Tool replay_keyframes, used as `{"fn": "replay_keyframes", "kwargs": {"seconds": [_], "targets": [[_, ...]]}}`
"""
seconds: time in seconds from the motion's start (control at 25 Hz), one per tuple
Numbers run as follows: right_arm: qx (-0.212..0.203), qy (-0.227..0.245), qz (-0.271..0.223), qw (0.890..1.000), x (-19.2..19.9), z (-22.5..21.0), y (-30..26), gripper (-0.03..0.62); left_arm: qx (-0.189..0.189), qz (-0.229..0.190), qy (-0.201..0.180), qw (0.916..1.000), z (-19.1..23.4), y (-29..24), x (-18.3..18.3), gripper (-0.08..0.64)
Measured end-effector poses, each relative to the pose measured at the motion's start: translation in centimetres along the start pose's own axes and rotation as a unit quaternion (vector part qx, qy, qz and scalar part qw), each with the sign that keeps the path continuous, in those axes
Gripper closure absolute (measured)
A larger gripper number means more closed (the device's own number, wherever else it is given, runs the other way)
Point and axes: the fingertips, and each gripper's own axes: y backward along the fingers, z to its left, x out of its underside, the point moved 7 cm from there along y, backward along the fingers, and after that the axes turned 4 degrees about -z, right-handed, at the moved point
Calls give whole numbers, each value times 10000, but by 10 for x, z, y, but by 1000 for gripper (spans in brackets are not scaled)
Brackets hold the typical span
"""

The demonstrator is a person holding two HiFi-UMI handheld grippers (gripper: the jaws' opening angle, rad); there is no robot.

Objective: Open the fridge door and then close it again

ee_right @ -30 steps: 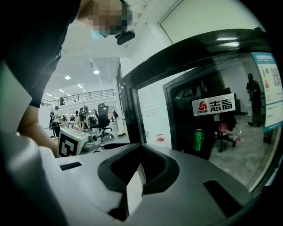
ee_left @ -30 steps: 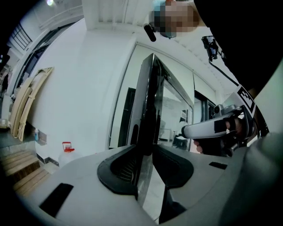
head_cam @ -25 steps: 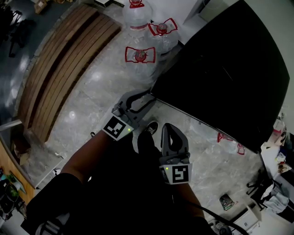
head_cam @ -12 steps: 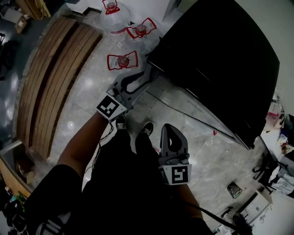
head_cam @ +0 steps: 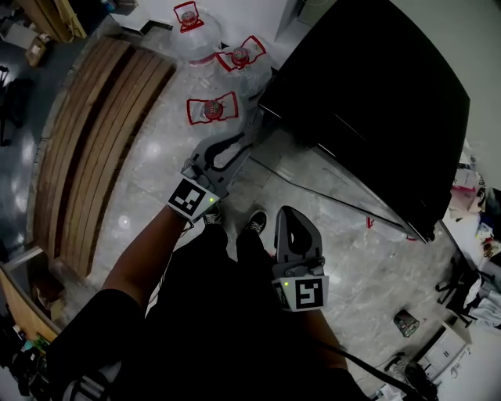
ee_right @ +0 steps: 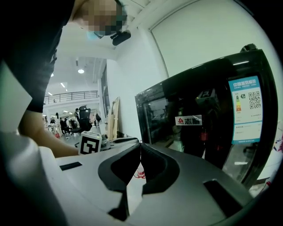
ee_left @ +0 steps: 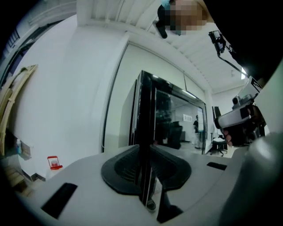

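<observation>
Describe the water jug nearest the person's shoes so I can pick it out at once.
From the black fridge, look to the three clear, red-handled water jugs off its left corner. Yours is the nearest jug, lowest in the head view; the other two stand behind it, toward the white wall.

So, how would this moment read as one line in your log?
left claw: closing on fridge door edge | right claw: shut, empty, clear of fridge
</observation>
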Motion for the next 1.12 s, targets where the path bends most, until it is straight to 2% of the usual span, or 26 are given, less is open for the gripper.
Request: {"fn": "replay_keyframes", "kwargs": {"seconds": [0.04, 0.08, 0.2, 0.4, 0.56, 0.68, 0.92, 1.12], "targets": [[-19, 5, -106, 9999, -4, 2, -1, 577, -18, -45, -28, 10000, -5, 8, -8, 515], [-41, 9, -180, 9998, -9, 4, -2, 577, -19, -81, -65, 9999, -13, 17, -19, 544], [-110, 23, -194, 9997, -26, 15, 0, 577, -97, -157, -80, 9998, -42, 45, -56, 552], [-246, 58, -435, 9987, -65, 39, 10, 577, -493, -195, 204, 9984, -90, 89, -121, 552], [-432, 155, -667, 9967, -97, 58, 24, 577, -475, -262, 299, 9981, -118, 110, -159, 552], [-531, 237, -744, 9955, -111, 69, 34, 577, -353, -372, 305, 9982, -129, 120, -176, 552], [-701, 401, -863, 9930, -126, 77, 44, 577, -5, -449, 77, 9990, -149, 125, -192, 552], [-730, 452, -997, 9913, -138, 81, 49, 577, -99, -578, 20, 9983, -154, 130, -201, 552]]}}
